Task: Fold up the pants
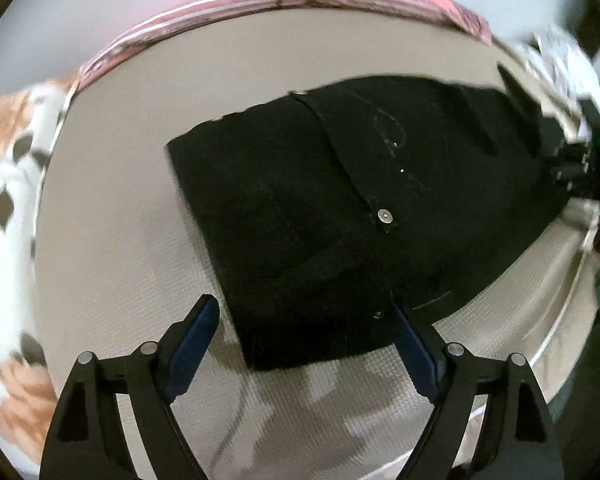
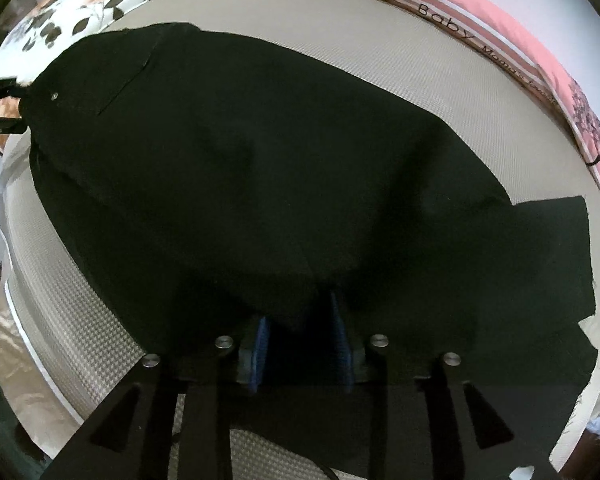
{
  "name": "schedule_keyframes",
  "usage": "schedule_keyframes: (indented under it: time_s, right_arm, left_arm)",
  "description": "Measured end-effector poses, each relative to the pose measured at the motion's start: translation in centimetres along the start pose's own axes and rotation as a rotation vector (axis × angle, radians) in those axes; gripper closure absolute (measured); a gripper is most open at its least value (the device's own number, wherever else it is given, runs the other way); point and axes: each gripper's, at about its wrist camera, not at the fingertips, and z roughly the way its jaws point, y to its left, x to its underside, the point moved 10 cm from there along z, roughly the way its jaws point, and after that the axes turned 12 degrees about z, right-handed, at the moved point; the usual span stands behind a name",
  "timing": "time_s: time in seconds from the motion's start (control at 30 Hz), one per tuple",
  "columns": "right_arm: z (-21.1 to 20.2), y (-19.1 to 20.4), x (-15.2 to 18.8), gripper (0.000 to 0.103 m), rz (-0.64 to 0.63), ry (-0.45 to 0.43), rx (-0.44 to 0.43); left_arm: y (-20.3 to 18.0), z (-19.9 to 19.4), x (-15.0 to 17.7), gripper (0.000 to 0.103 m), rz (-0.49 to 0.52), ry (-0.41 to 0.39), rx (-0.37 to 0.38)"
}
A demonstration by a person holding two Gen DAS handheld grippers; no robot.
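Observation:
Black pants lie flat on a beige mattress, with a metal waist button facing up. My left gripper hangs over the near corner of the waist end and is open wide. One blue pad is over bare mattress and the other is at the cloth's edge. In the right wrist view the pants fill most of the frame. My right gripper stands partly open, and a raised fold of black cloth sits loosely between its blue pads.
A pink striped blanket with lettering runs along the far side of the mattress. A floral cloth lies at the left. The mattress edge drops off at the right, near a dark device with a green light.

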Motion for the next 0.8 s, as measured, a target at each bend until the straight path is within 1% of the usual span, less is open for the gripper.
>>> schedule_keyframes:
  time_s: [0.1, 0.13, 0.2, 0.3, 0.33, 0.37, 0.4, 0.43, 0.5, 0.53, 0.57, 0.6, 0.63, 0.67, 0.7, 0.73, 0.8]
  right_arm:
    - [-0.1, 0.1, 0.0, 0.070, 0.020, -0.006, -0.012]
    - [-0.3, 0.2, 0.0, 0.070, 0.026, -0.006, -0.013]
    - [-0.7, 0.2, 0.1, 0.068, 0.036, -0.010, -0.017]
    - [-1.3, -0.2, -0.5, 0.066, 0.052, -0.025, -0.007]
    - [-1.9, -0.4, -0.6, 0.065, 0.064, -0.038, -0.017]
    - [-2.8, -0.5, -0.3, 0.062, 0.080, -0.050, -0.029]
    - [-3.4, -0.8, -0.2, 0.059, 0.097, -0.060, -0.041]
    - [-4.1, -1.1, -0.1, 0.058, 0.122, -0.073, -0.057]
    - [-5.4, -2.3, 0.6, 0.058, 0.200, -0.089, -0.101]
    - [-5.4, -3.1, 1.0, 0.058, 0.237, -0.082, -0.122]
    - [-5.3, -3.8, 1.5, 0.058, 0.289, -0.067, -0.144]
    - [-5.0, -4.5, 1.9, 0.058, 0.333, -0.053, -0.159]
    - [-4.5, -5.5, 2.4, 0.058, 0.401, -0.032, -0.183]
    - [-4.1, -6.0, 2.6, 0.058, 0.439, -0.023, -0.198]
    - [-3.6, -7.0, 3.2, 0.057, 0.545, -0.013, -0.254]
    - [-3.6, -7.0, 3.2, 0.057, 0.545, -0.013, -0.254]
    - [-3.2, -7.6, 3.4, 0.057, 0.632, -0.021, -0.317]
  left_arm:
    - [1.3, -1.1, 0.5, 0.018, -0.084, -0.040, -0.011]
    - [1.8, -1.7, 0.8, 0.018, -0.142, -0.062, -0.009]
    - [2.5, -3.0, 1.2, 0.018, -0.271, -0.136, 0.044]
    - [3.2, -4.5, 1.9, 0.018, -0.423, -0.221, 0.098]
    - [3.1, -4.7, 2.1, 0.018, -0.478, -0.245, 0.125]
    - [2.8, -4.8, 2.4, 0.018, -0.527, -0.257, 0.155]
    - [2.4, -4.7, 2.6, 0.018, -0.556, -0.260, 0.175]
    - [1.9, -4.5, 2.7, 0.018, -0.584, -0.261, 0.191]
    - [1.1, -3.8, 2.7, 0.018, -0.643, -0.263, 0.211]
    - [0.8, -3.3, 2.5, 0.018, -0.681, -0.271, 0.238]
    - [0.5, -2.9, 2.5, 0.018, -0.717, -0.276, 0.264]
    - [0.2, -2.3, 2.3, 0.018, -0.763, -0.284, 0.305]
    - [-0.1, -2.0, 2.3, 0.018, -0.789, -0.288, 0.324]
    - [-0.1, -1.5, 2.1, 0.019, -0.814, -0.288, 0.337]
    - [-0.1, -1.2, 2.0, 0.019, -0.825, -0.286, 0.338]
    - [0.0, -0.9, 1.8, 0.019, -0.838, -0.290, 0.331]
    - [0.6, -0.8, 1.4, 0.019, -0.868, -0.309, 0.324]
